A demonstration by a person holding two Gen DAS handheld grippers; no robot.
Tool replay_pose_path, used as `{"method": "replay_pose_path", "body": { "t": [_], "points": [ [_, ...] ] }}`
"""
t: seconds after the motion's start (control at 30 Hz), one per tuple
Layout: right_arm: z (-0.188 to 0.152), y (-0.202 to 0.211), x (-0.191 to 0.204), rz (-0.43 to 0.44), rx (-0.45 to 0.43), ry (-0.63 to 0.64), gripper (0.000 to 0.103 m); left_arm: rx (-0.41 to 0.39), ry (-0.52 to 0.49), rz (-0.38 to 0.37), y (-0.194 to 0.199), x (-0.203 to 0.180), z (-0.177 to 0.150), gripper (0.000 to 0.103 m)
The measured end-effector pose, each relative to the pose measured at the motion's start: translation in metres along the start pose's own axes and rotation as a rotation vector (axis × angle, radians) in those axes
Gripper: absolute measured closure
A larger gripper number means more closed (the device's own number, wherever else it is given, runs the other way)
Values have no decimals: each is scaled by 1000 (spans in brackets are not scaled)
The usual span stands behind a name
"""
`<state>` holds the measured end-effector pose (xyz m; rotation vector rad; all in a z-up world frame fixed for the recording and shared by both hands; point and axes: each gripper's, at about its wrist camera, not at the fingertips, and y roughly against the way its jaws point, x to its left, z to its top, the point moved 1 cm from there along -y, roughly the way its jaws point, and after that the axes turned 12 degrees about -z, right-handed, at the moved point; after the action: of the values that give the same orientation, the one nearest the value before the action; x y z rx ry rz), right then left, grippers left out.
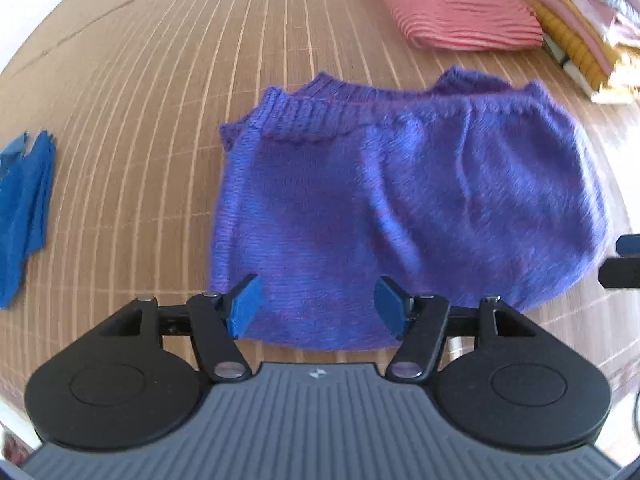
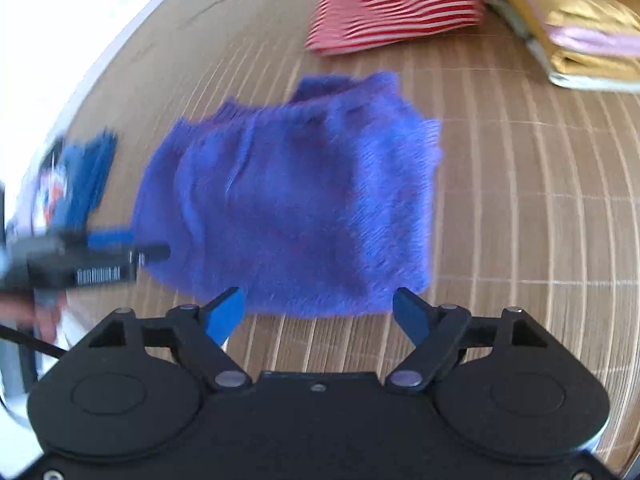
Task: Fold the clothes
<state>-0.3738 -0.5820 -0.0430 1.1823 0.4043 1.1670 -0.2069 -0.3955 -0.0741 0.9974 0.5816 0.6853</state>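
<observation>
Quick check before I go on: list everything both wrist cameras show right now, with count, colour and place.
purple knit sweater: one, purple-blue, folded on the mat, just ahead of both grippers.
striped garment: one, red and white, folded, beyond the sweater.
clothes stack: one pile, yellow, pink and pale layers, far right.
blue garment: one, blue, left edge of the mat.
bamboo mat: one, tan, slatted, under everything.
left gripper: black with blue pads, jaws open over the sweater's near edge, nothing gripped.
right gripper: black with blue pads, jaws open, at the sweater's near edge.

Folded purple sweater (image 2: pixel 296 200) on slatted mat (image 2: pixel 520 220)
</observation>
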Motion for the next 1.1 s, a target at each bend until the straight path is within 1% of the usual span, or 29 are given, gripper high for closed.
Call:
{"method": "replay_pose_path", "body": {
  "t": [0.07, 0.13, 0.2, 0.27, 0.3, 0.37, 0.47, 0.57, 0.67, 0.77, 0.83, 0.9, 1.0, 1.1],
  "points": [
    [9, 1, -10, 26, -1, -23, 17, -12, 45, -24, 3, -6, 2, 34],
    [19, 2, -17, 40, 3, -22, 16, -37, 75, -31, 5, -13, 4, 30],
    [28, 4, -24, 53, 13, -22, 12, -58, 112, -39, 6, -18, 6, 29],
    [33, 7, -28, 97, 12, -6, 11, -76, 173, -66, 8, -20, 5, 29],
    [36, 10, -30, 117, 8, 7, 7, -87, 205, -86, 10, -21, 4, 29],
    [39, 14, -30, 127, 3, 25, 2, -103, 262, -116, 13, -20, 1, 29],
    [40, 17, -30, 144, 2, 28, 2, -112, 301, -138, 12, -14, -5, 29],
    [42, 11, -30, 129, 39, -36, 1, -87, 318, -130, 7, 1, -9, 29],
    [42, 11, -22, 87, -39, -64, 1, -99, 316, -108, 12, 19, -14, 29],
    [46, 10, -7, -2, -105, -28, 2, -101, 329, -86, 16, 39, -15, 29],
    [53, 9, 0, -49, -140, -8, 2, -114, 302, -69, 20, 50, -10, 29],
    [62, 4, 5, -80, -139, -4, 2, -110, 256, -53, 22, 58, 0, 29],
    [76, -6, 10, -98, -115, -10, 1, -67, 220, -86, 16, 71, 17, 26],
    [88, -17, 15, -109, -110, -18, 2, -42, 225, -108, 8, 79, 29, 26]
  ]
}}
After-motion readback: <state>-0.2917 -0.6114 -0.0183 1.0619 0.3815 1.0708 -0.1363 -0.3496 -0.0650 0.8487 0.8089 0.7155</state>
